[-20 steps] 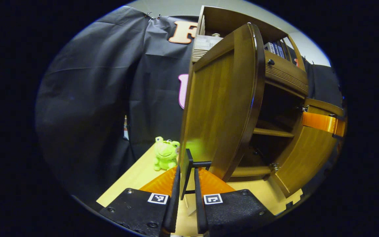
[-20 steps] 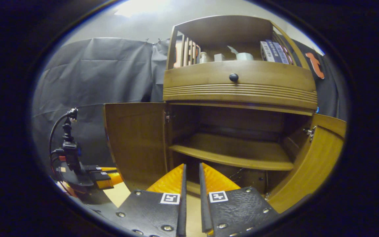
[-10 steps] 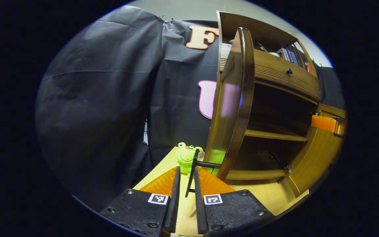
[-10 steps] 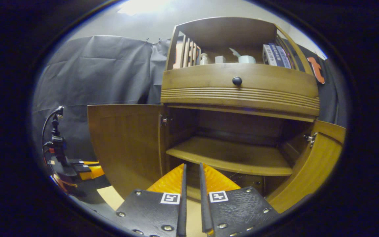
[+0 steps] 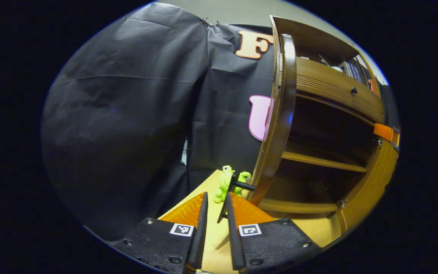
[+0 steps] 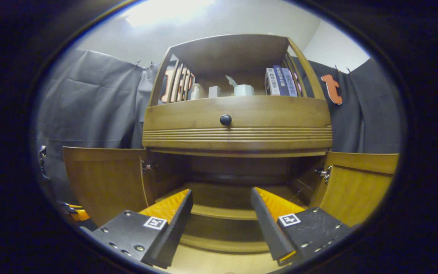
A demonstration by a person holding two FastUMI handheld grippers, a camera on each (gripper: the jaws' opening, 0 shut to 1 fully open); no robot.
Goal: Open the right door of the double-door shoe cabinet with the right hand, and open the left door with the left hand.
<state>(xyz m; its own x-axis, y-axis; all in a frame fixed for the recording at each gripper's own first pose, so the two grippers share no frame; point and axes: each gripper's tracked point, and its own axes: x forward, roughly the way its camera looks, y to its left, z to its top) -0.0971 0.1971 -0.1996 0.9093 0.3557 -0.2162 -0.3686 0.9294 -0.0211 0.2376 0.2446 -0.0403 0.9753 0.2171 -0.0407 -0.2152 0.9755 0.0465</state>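
Note:
The wooden shoe cabinet [image 6: 238, 118] faces me in the right gripper view, with both doors swung out. The left door [image 6: 105, 179] and the right door [image 6: 356, 182] each stand wide. My right gripper [image 6: 222, 207] is open in front of the lower shelf, holding nothing. In the left gripper view I see the left door [image 5: 280, 114] edge-on. Its thin black handle [image 5: 229, 192] lies between the fingers of my left gripper [image 5: 216, 196]. The handle rests against the right-hand finger, with a gap to the other one. The right door [image 5: 371, 179] stands open beyond.
A green frog toy [image 5: 224, 182] sits on the light table [image 5: 211, 243] just behind the left door's handle. A drawer with a dark knob [image 6: 225, 120] is above the opening. Books [image 6: 280, 80] and small items fill the top shelf. Black cloth hangs behind.
The left door has swung farther out with my left gripper, whose fingers have eased slightly apart. My right gripper has opened its fingers wide and now faces the cabinet squarely.

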